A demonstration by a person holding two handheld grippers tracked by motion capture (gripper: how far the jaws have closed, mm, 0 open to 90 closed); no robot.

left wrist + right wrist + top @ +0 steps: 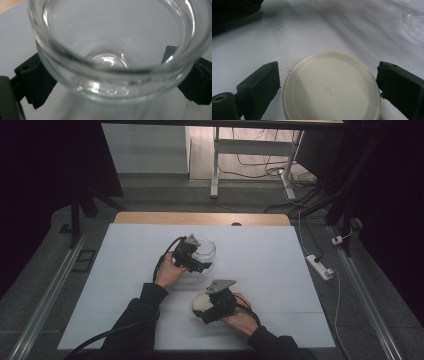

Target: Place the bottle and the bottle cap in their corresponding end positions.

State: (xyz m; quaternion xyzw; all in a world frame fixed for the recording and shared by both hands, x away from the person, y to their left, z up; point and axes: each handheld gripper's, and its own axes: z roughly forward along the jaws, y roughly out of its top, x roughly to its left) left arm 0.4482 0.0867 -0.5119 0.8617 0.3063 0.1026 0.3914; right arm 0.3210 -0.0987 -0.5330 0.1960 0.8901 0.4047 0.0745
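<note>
A clear glass jar (207, 248) stands on the white table cover (270, 265) at mid-table. In the left gripper view the jar (112, 45) is seen mouth-on and empty, and my left gripper (115, 82) is shut on its sides, one black jaw pressing each wall. In the high view the left gripper (199, 262) sits on the jar's near-left side. A round cream lid (329, 87) lies flat on the cover. My right gripper (328, 82) is open, its jaws straddling the lid with a thin gap at the left. From above, the right gripper (207, 312) hovers over the lid (199, 301).
The wooden table edge (200, 218) runs along the far side. Beyond it is a white desk frame (216, 165) with cables on the floor, and a power strip (320, 266) lies off the table's right side. The jar's edge (414, 22) appears at the right gripper view's upper right.
</note>
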